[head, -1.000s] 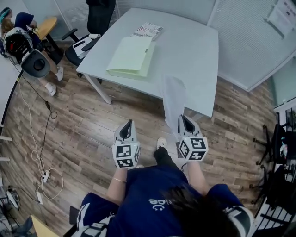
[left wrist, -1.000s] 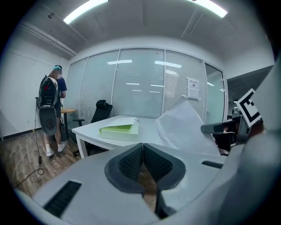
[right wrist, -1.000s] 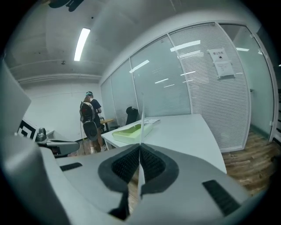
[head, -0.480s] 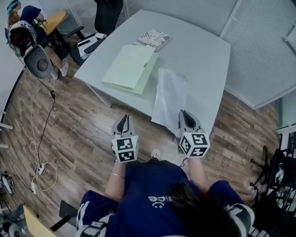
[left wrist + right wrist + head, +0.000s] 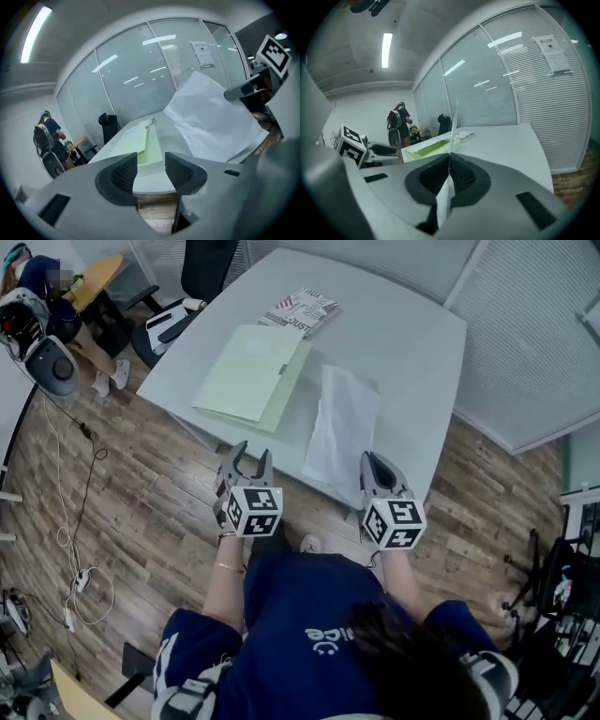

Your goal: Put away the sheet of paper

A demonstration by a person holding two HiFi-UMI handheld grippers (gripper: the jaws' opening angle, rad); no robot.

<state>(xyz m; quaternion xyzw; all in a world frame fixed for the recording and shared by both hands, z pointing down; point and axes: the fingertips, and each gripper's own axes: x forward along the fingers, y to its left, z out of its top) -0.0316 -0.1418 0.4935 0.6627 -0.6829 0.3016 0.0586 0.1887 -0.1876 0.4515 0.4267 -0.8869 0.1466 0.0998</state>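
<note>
Step in hand: I think the thin white sheet of paper should go into the pale green paper folder. Slide it slowly and keep it low so it does not bend. The free gripper could lift the folder's cover first.
Right gripper: its two fingers are pinched tight on the near edge of the sheet. Nothing else is in them.
Left gripper: its jaws are opening. Nothing is between them and they touch nothing. It hangs over the wooden floor, just in front of the table's edge.
Sheet of paper: it reaches from the right gripper out over the near right part of the big pale grey table. I cannot tell how much of it lies flat.
Green folder: it lies shut on the table, just left of the sheet and not touching it.
Striped booklet: it lies past the folder, at the far side.
</note>
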